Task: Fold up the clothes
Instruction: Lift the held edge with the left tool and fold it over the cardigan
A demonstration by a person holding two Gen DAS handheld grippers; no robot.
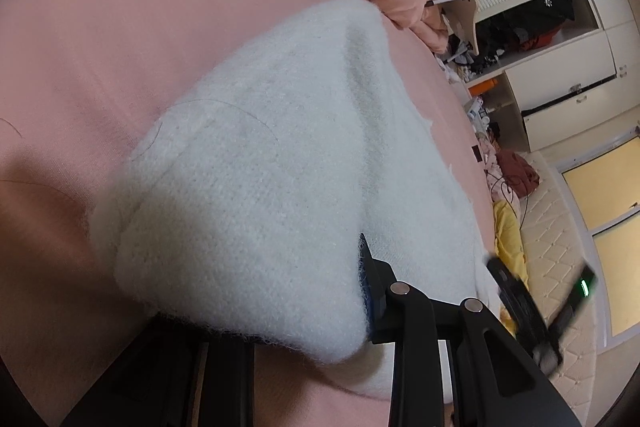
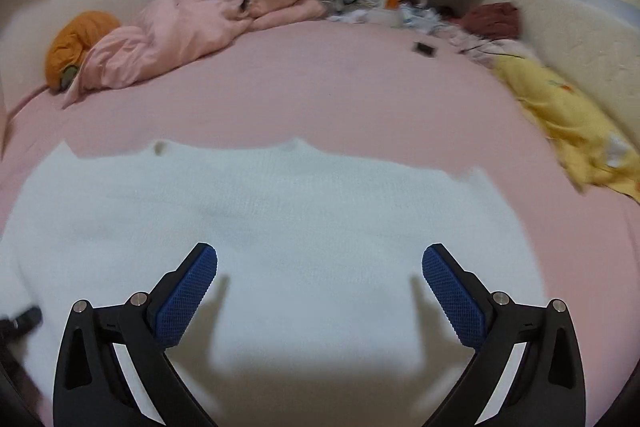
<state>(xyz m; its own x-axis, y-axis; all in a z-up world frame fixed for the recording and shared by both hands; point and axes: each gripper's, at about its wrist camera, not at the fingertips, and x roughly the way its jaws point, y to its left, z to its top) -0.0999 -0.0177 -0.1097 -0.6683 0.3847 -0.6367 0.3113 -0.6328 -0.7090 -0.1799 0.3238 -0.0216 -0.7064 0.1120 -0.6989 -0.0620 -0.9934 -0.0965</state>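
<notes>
While the left tongs (image 1: 362,291) pinch a raised fold of the white sweater (image 2: 280,227), the right tongs (image 2: 320,291) hang wide open and empty directly above its flat body on the bed (image 2: 320,87).

Sweater (image 2: 280,227): white, fuzzy knit, fine ribbed texture.
Bed sheet (image 2: 320,87): plain pale pink.
Crumpled duvet (image 2: 180,27): same pink, slightly deeper in folds.
Bundle (image 2: 76,39) beside duvet: orange.
Cloth (image 2: 568,115) at bed edge: yellow, small orange marks.
Garment (image 2: 496,15) further back: dark maroon.
Padded bench (image 1: 560,247): cream, diamond quilting.
Right gripper (image 2: 320,291): black arms; pads (image 2: 188,291) blue, fine grid pattern.
Cabinets (image 1: 560,79): off-white.
</notes>
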